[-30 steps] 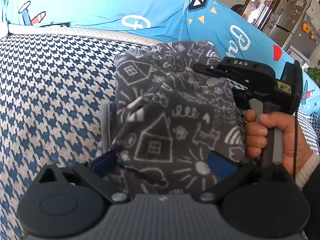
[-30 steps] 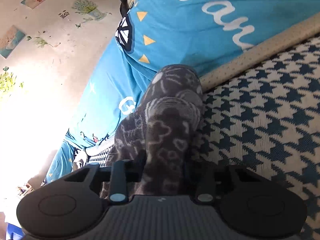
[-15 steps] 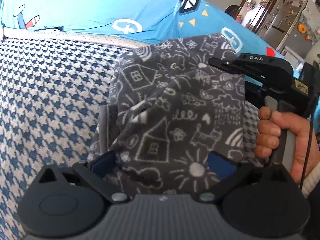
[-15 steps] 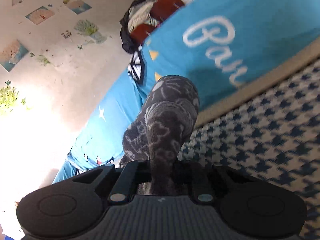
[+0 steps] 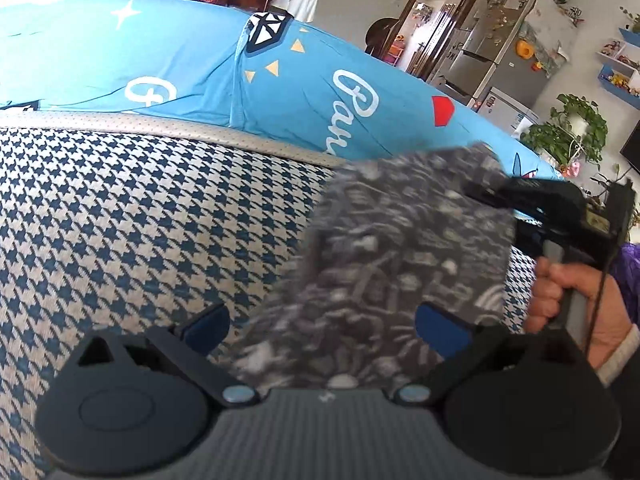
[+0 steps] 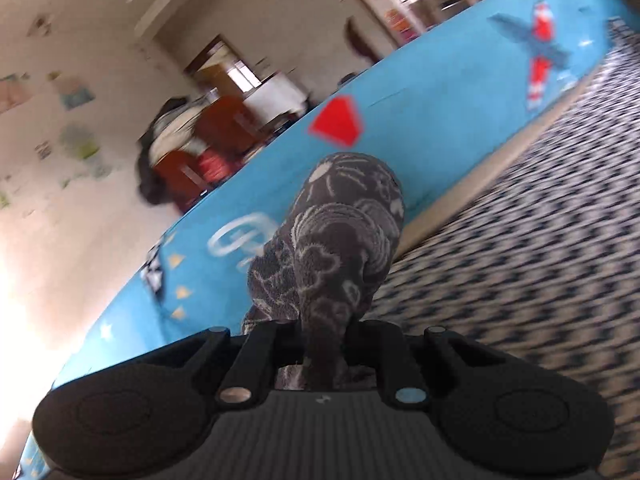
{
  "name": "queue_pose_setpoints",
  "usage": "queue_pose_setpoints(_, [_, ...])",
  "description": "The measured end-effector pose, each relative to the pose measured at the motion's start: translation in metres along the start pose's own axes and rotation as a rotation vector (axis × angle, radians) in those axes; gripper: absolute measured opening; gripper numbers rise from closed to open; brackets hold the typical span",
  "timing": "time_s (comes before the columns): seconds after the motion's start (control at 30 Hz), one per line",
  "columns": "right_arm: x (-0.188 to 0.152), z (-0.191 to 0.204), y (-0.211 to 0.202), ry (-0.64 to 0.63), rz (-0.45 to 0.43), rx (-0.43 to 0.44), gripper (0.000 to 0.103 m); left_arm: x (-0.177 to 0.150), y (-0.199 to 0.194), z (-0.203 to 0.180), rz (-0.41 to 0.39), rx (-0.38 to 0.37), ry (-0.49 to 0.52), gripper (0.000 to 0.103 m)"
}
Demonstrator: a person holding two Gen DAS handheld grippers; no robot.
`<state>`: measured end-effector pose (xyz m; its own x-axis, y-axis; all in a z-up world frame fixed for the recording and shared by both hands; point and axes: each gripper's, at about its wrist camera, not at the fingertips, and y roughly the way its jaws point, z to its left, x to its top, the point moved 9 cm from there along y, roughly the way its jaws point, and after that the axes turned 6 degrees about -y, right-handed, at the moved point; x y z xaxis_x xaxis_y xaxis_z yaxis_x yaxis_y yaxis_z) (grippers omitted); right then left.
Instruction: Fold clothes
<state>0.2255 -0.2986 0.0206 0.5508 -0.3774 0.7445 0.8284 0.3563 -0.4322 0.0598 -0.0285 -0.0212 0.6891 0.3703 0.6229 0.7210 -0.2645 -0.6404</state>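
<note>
Left wrist view is showing the houndstooth cushion (image 5: 140, 220) lying bare across the left and centre of the frame up to the blue cartoon-print backrest (image 5: 200, 68), so open room for spreading is there, while the grey doodle-print garment (image 5: 400, 264) is hanging bunched and blurred at centre right, clear of the seat, with no tidy fold showing yet, so most of the folding looks to be ahead. Right tool (image 6: 320, 344) is pinching a thick roll of that cloth tightly, and the left tool (image 5: 320, 324) is standing spread with cloth draping loosely between its blue pads (image 5: 440, 326).
</note>
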Motion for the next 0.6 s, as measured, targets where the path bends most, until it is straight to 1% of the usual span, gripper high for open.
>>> queue_pose_setpoints(0.13, [0.017,-0.051,-0.025,0.034,-0.037,-0.087,0.014,-0.005,-0.002,-0.003,0.002,0.014,0.003,0.103])
queue_pose_setpoints(0.23, [0.017,-0.090,-0.036,0.089,-0.016,-0.150,0.015,-0.008,-0.004,-0.005,0.002,0.026,0.009,0.103])
queue_pose_setpoints(0.27, [0.015,-0.099,-0.036,0.109,0.005,-0.167,0.021,-0.009,-0.002,-0.004,0.004,0.032,0.012,0.103])
queue_pose_setpoints(0.3, [0.013,-0.106,-0.033,0.128,0.036,-0.179,0.023,-0.010,-0.001,-0.003,0.005,0.038,0.013,0.103])
queue_pose_setpoints(0.37, [0.010,-0.122,-0.035,0.158,0.074,-0.217,0.031,-0.012,0.002,-0.001,0.010,0.051,0.010,0.103])
queue_pose_setpoints(0.4, [0.009,-0.130,-0.037,0.171,0.088,-0.239,0.032,-0.013,0.003,0.000,0.012,0.058,0.008,0.103])
queue_pose_setpoints(0.47, [0.011,-0.138,-0.047,0.182,0.081,-0.241,0.037,-0.015,0.004,0.001,0.016,0.063,0.012,0.103])
queue_pose_setpoints(0.6, [0.017,-0.135,-0.070,0.142,0.067,-0.238,0.038,-0.023,0.000,-0.001,0.012,0.074,0.049,0.103])
